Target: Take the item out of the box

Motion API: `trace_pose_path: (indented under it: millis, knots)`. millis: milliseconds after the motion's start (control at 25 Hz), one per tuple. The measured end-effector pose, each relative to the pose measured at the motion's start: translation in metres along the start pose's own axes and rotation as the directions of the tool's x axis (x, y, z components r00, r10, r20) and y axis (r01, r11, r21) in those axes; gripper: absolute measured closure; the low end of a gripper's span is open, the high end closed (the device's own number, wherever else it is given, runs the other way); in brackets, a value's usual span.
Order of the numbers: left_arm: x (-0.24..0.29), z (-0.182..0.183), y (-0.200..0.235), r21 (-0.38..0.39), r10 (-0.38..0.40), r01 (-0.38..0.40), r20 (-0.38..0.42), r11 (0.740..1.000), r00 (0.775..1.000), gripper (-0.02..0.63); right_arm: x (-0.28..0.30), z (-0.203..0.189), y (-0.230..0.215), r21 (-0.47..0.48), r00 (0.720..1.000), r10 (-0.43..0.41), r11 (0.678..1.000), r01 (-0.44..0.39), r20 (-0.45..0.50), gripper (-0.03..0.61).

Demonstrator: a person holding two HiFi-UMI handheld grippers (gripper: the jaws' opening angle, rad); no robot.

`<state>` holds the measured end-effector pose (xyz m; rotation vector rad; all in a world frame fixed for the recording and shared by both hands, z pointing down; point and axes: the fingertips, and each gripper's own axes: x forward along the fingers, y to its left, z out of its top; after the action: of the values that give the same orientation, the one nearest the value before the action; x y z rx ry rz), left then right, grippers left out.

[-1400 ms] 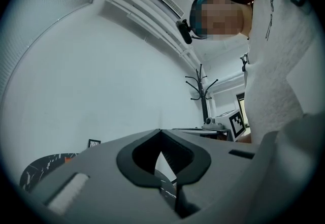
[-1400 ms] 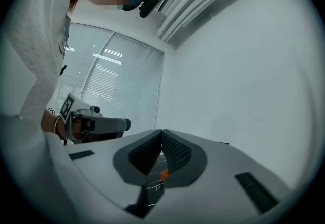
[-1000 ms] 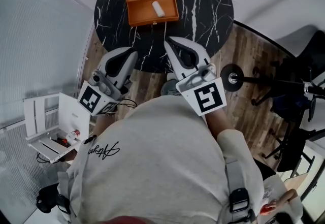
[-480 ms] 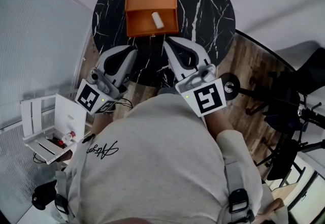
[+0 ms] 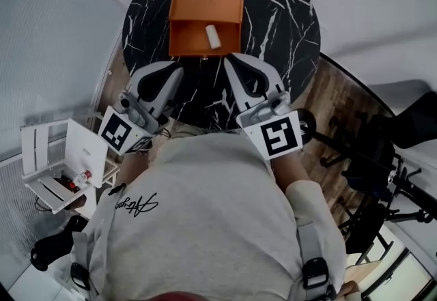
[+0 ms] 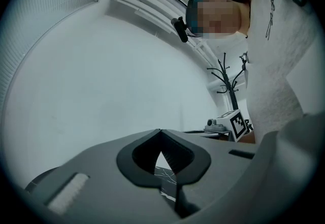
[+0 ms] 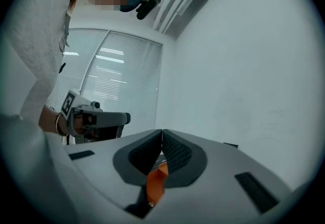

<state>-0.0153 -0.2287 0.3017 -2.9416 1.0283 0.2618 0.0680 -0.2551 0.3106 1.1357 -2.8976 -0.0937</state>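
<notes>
An open orange box (image 5: 205, 6) sits on the round black marble table (image 5: 287, 13). Inside its near half lies a small white cylindrical item (image 5: 213, 36). My left gripper (image 5: 180, 72) hovers over the table's near edge, left of the box's front, jaws shut and empty. My right gripper (image 5: 228, 59) is just before the box's front right corner, also shut and empty. In the left gripper view the gripper (image 6: 160, 131) has its jaws meeting at the tip. In the right gripper view the gripper (image 7: 162, 131) is closed too, with the orange box (image 7: 157, 181) showing below the tips.
A white rack (image 5: 58, 163) with small things stands on the floor at the left. At the right are a black round stand base (image 5: 307, 123) and dark chair and tripod legs (image 5: 375, 163). Wooden floor (image 5: 328, 88) surrounds the table.
The person has moved forward. Both shut grippers are nearer the box, and the right tip now almost reaches its front edge.
</notes>
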Motion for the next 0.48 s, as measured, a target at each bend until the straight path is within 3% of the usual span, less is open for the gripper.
trace_pose_path:
  millis: [480]
  knots:
    - [0.002, 0.007, 0.024, -0.020, -0.040, 0.040, 0.016, 0.999, 0.999, 0.612, 0.014, -0.004, -0.004, 0.010, 0.998, -0.051, 0.999, 0.051, -0.039, 0.569]
